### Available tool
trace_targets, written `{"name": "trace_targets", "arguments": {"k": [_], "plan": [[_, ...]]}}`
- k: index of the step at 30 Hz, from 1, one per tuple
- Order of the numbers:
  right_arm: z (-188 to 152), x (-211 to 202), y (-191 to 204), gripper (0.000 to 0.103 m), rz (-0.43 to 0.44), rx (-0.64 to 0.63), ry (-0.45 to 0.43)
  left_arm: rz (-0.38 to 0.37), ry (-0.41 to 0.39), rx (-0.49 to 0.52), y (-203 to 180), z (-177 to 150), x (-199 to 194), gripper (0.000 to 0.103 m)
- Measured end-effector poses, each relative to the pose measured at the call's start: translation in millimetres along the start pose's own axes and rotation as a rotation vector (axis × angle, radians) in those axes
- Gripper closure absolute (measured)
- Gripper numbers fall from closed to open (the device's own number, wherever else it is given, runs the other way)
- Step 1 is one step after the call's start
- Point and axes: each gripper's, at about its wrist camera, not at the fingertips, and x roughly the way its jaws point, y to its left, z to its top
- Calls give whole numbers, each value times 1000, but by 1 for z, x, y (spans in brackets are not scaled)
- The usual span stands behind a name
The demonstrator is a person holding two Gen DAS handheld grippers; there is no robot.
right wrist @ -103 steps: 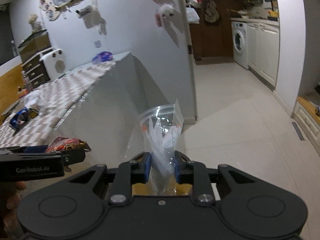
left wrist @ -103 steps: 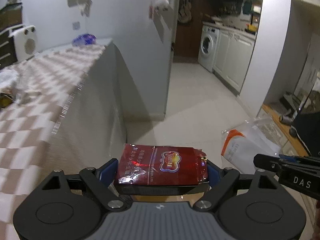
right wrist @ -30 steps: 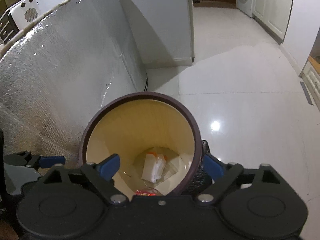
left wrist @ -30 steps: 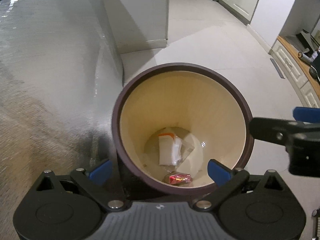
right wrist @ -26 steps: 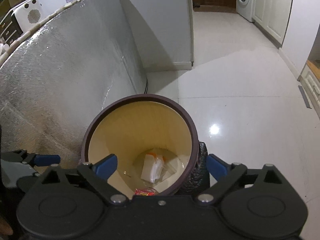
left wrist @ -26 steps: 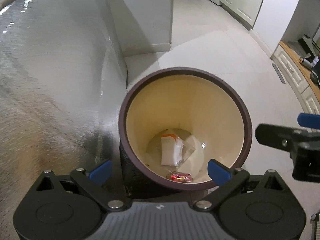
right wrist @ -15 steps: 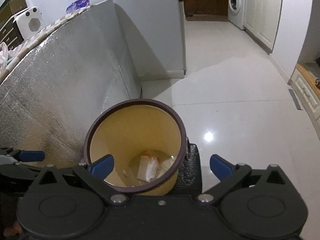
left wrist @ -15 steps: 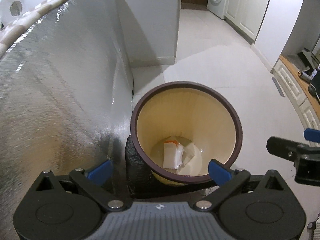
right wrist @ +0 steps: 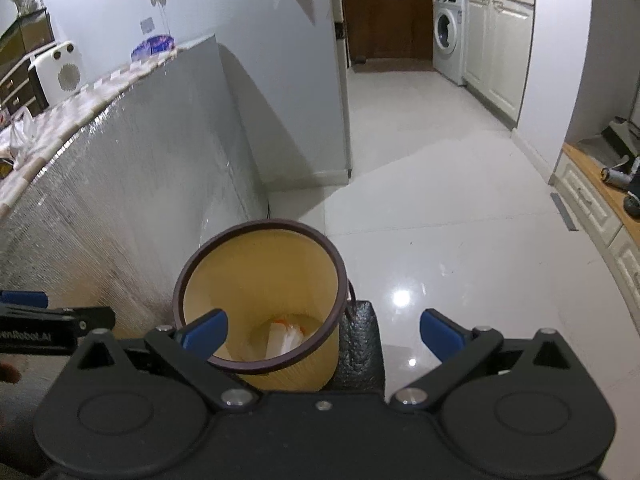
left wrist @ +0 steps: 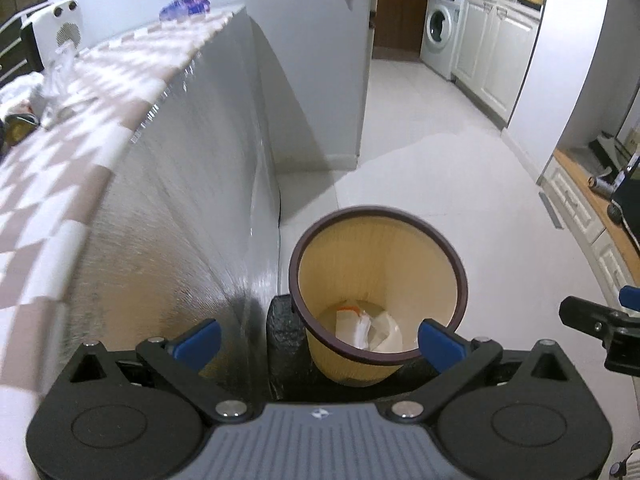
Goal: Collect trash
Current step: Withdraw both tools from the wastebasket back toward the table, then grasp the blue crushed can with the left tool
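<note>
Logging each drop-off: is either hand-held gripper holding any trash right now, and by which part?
Nothing is held. The left hand-held gripper and right hand-held gripper are both open and bare above the round beige bin with the dark brown rim.

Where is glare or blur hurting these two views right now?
Right wrist: a bright lamp reflection on the floor tiles beside the bin. Left wrist: the checkered tablecloth smears with motion blur at the left edge; bin contents stay legible. Fisheye bends walls in both.
</note>
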Motion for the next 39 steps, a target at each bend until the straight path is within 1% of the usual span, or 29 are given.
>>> {"name": "trace_targets", "arguments": {"k": [10,16,19,28,35,39], "plan": [[0,-64,11,0,13,-13,-126,-15,-141,-2,11,-2,-70,0],[6,-88,26,0,23,-26,-183,-13,-211,-18,30,0,-104,0],[12,-96,38,0,38,-39,-210,1,-247,-32,44,0,-119,0],[31,-109,89,0,114,-97,-278,76,-326,-92,103,3,-150,0],[47,-101,139,0,190,-126,-303,144,-353,-152,164,5,-163,0],[55,-93,169,0,230,-152,-307,183,-364,-170,197,8,-167,0]]}}
